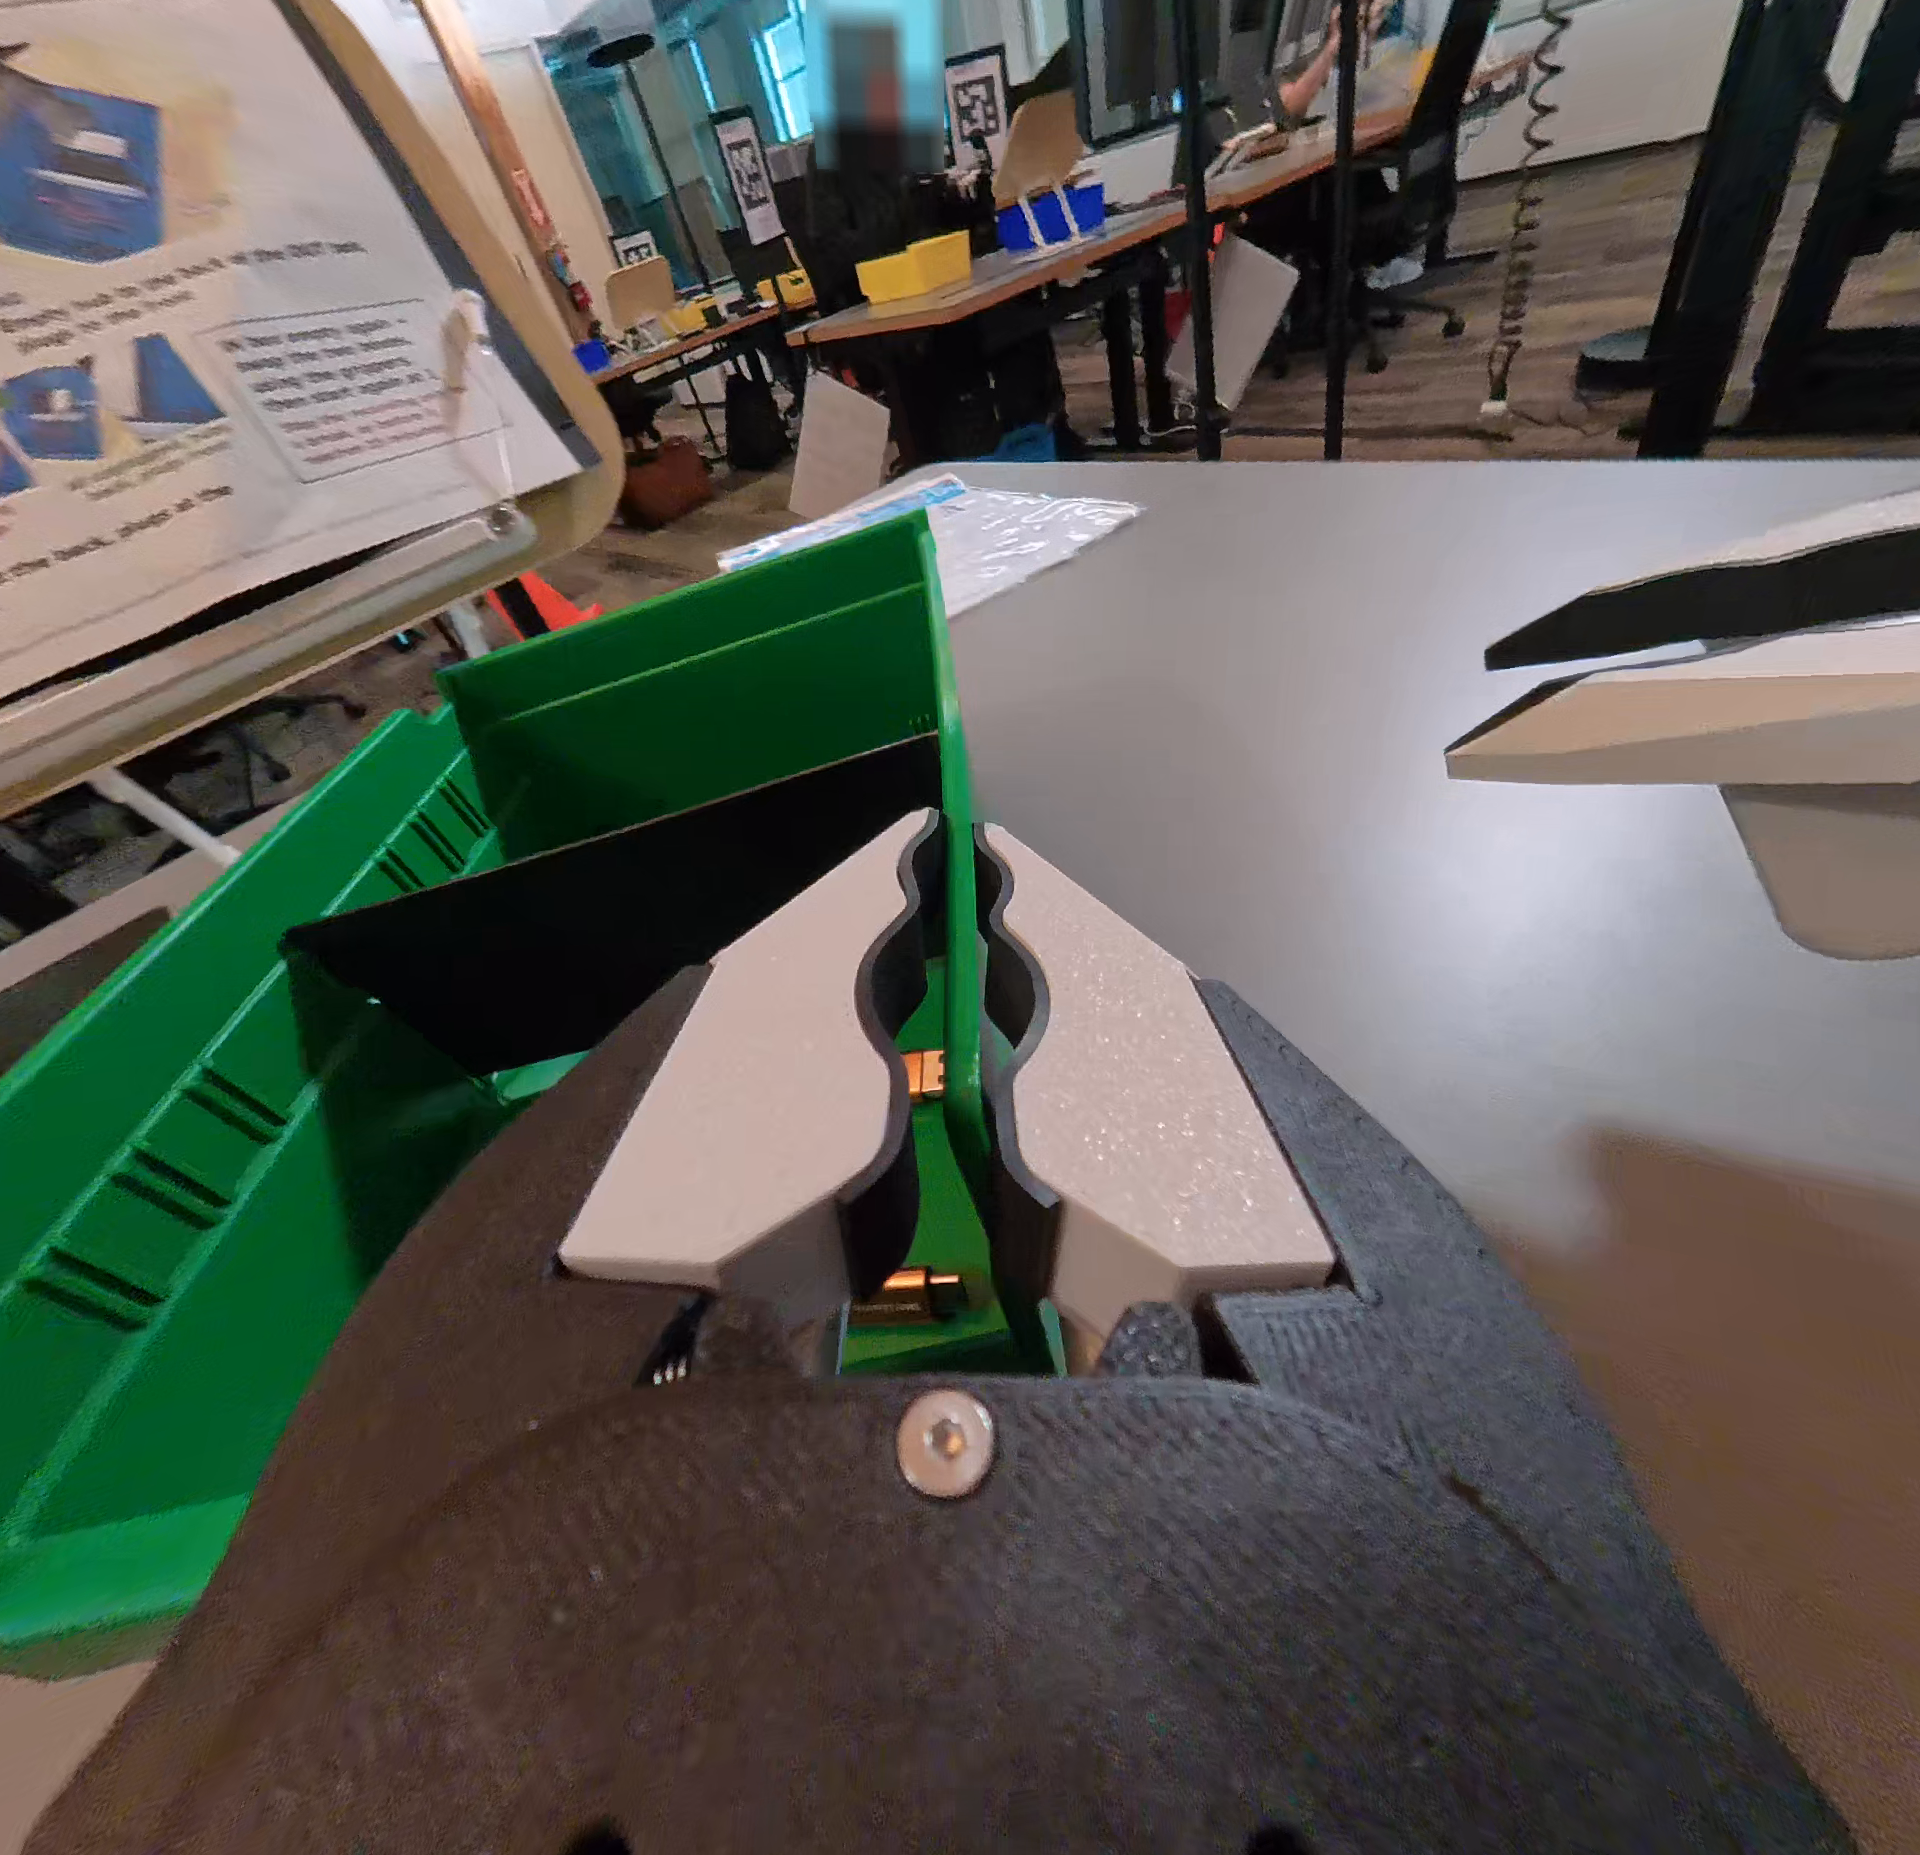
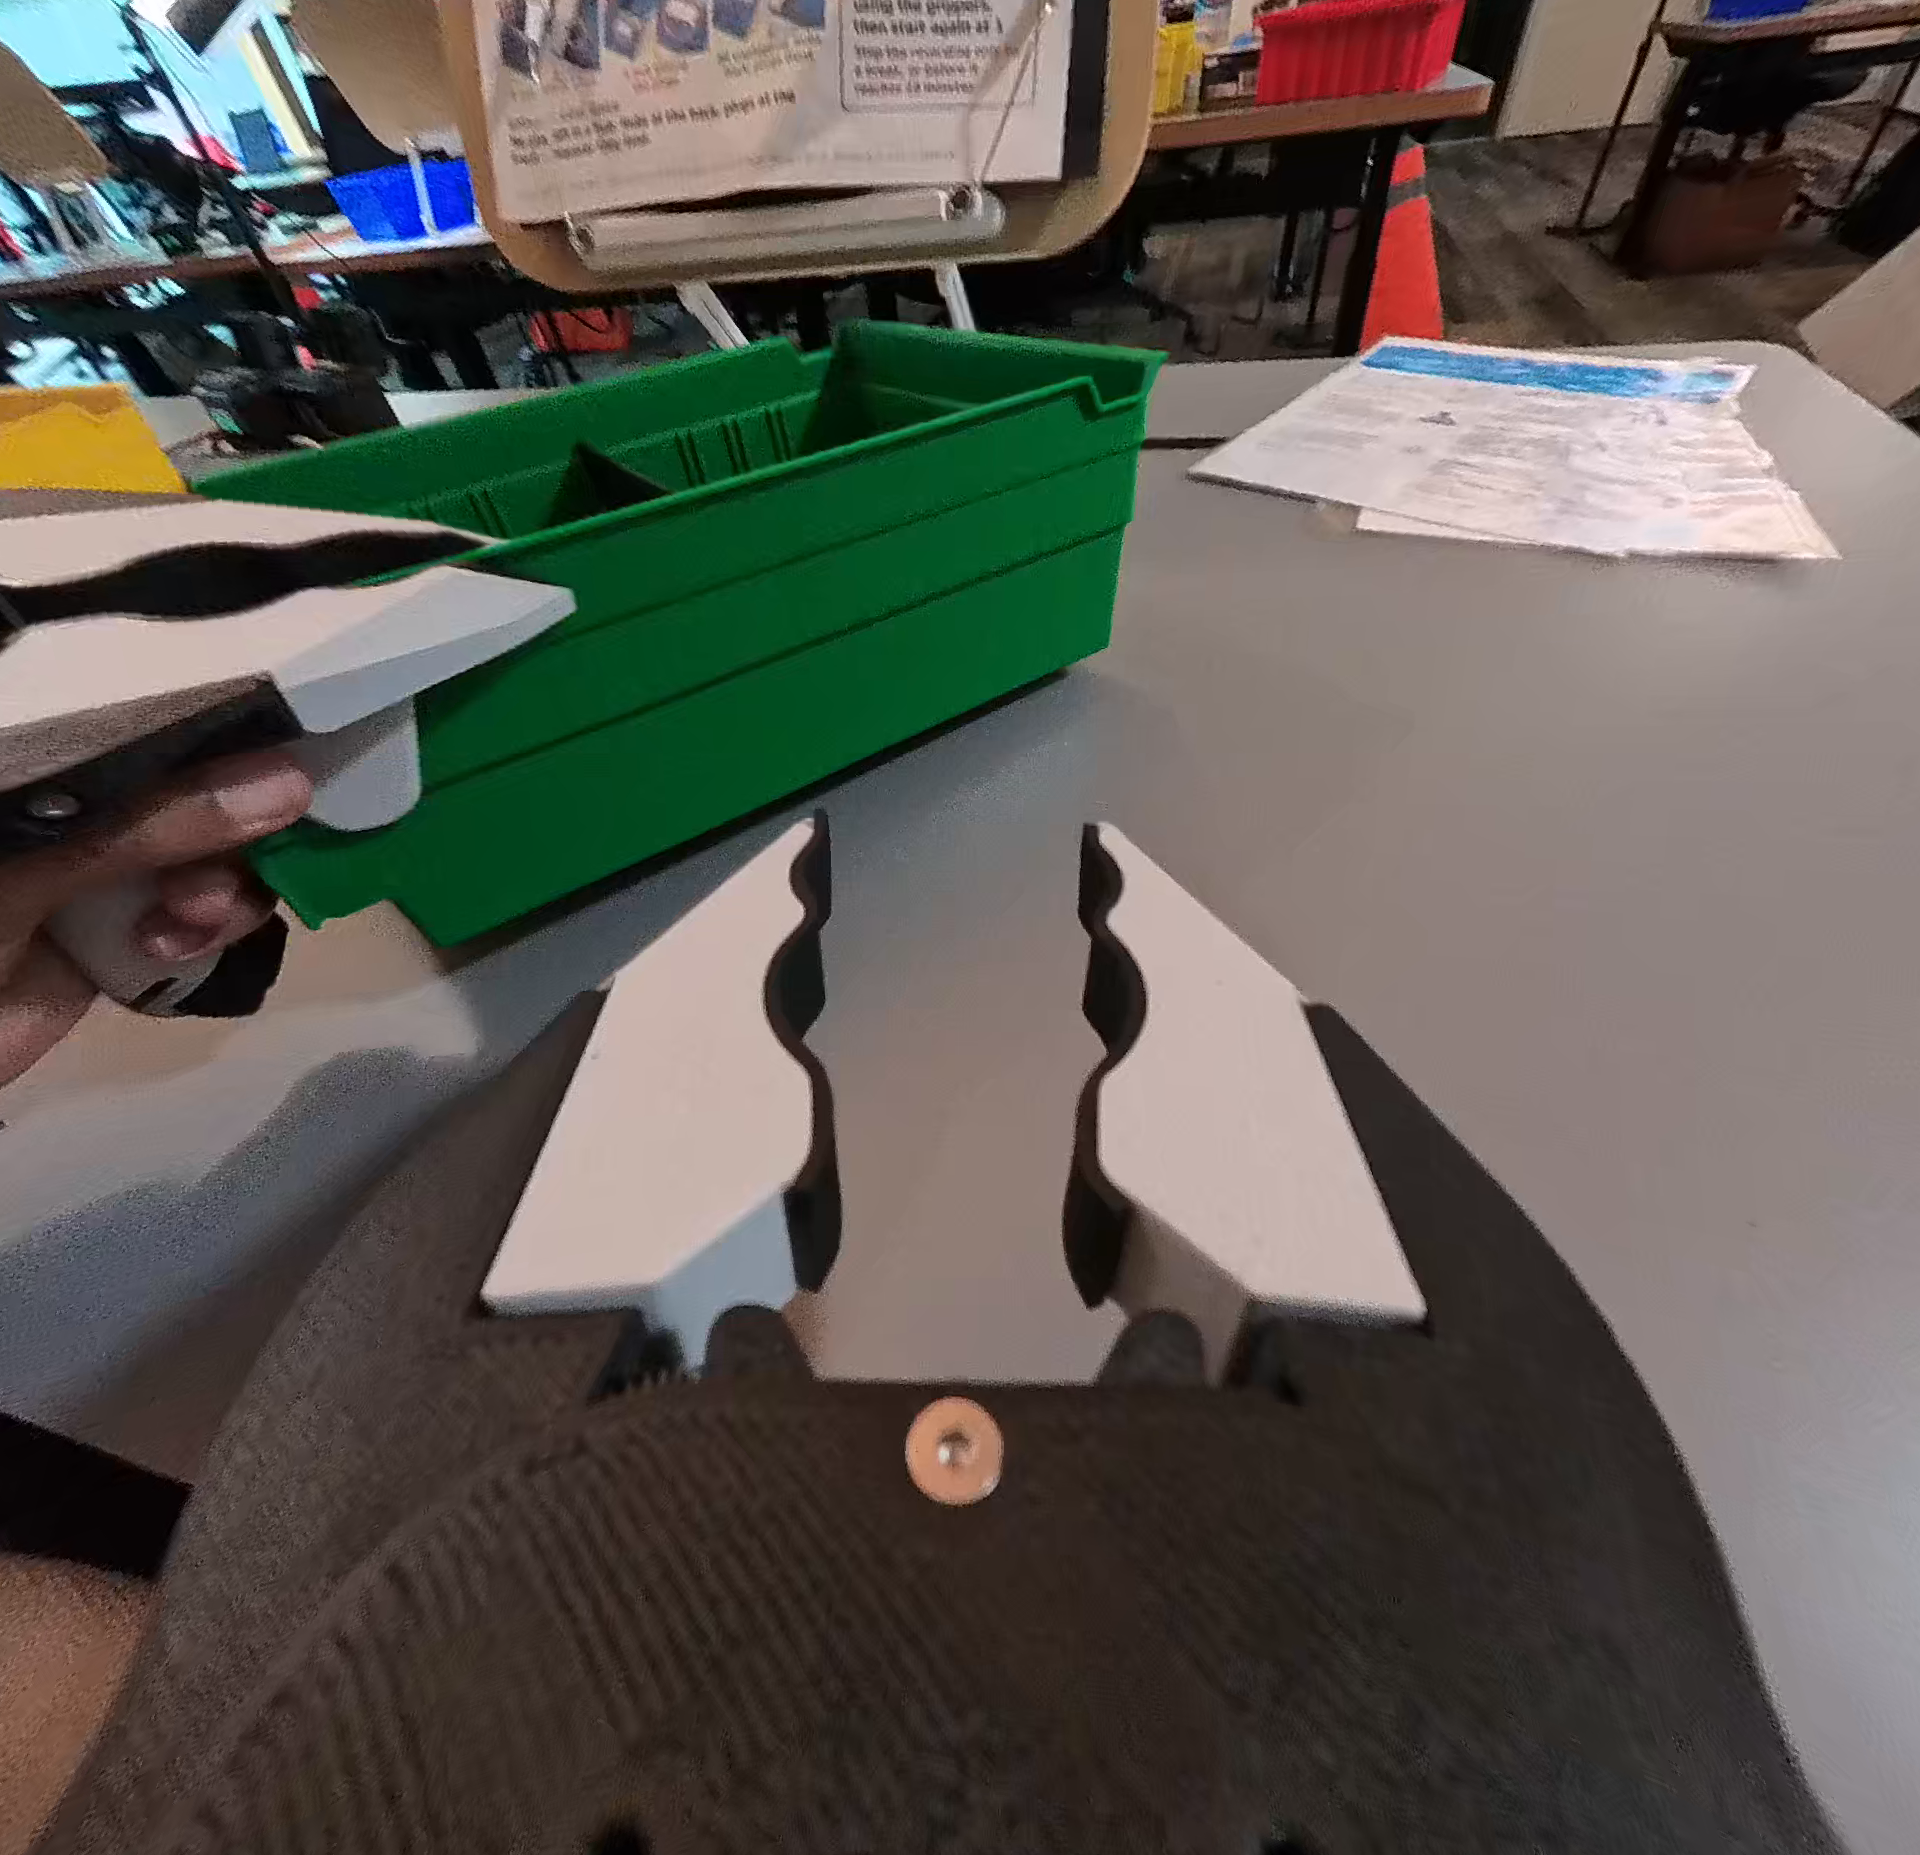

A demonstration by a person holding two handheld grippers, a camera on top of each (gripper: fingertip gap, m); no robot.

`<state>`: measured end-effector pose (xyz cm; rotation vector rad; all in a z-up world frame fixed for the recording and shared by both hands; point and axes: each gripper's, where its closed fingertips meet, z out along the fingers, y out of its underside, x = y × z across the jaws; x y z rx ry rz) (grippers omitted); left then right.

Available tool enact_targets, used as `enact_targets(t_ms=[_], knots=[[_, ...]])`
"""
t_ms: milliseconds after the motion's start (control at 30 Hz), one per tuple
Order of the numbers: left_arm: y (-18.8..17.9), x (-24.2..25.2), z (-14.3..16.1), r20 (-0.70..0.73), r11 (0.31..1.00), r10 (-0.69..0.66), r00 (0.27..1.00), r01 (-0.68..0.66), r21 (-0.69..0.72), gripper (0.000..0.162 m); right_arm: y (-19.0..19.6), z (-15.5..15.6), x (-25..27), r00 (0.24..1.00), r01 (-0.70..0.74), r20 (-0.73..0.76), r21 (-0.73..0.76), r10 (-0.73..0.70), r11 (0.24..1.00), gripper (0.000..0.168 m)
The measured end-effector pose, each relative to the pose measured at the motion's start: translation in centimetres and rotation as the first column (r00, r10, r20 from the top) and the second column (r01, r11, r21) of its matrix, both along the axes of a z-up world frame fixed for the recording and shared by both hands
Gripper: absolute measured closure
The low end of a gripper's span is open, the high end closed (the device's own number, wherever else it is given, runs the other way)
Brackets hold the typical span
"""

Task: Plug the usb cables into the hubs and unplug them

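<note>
Left wrist view: my left gripper (image 1: 961,849) clamps the green bin (image 1: 686,725) by its right side wall, one finger inside, one outside. Metal USB plugs (image 1: 923,1073) lie below, inside the bin, whose long axis runs ahead. My right gripper (image 2: 954,834) hovers unclenched and level over the grey table (image 2: 1455,818), the bin ahead-left.
</note>
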<state>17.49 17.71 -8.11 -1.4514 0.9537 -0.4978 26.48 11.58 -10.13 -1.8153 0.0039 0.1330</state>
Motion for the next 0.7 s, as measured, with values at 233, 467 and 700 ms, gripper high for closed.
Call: enact_targets(t_ms=[233,467,700], knots=[[-0.2,1.8,-1.5,0.040,0.995,-0.072,0.997,0.075,-0.073,0.158,-0.6,-1.1,1.3,0.998,0.065,0.000,-0.027,-0.065,0.998,0.120],[-2.5,2.0,-1.5,0.031,0.970,-0.239,0.971,0.240,-0.043,0.121,-0.3,-1.1,0.5,0.995,0.022,-0.092,-0.032,-0.025,0.999,0.120],[-5.0,0.2,3.8,0.394,0.835,-0.443,0.805,0.530,-0.143,0.096,-0.8,-0.7,-1.2,0.993,-0.047,-0.111,-0.031,0.043,0.998,0.116]])
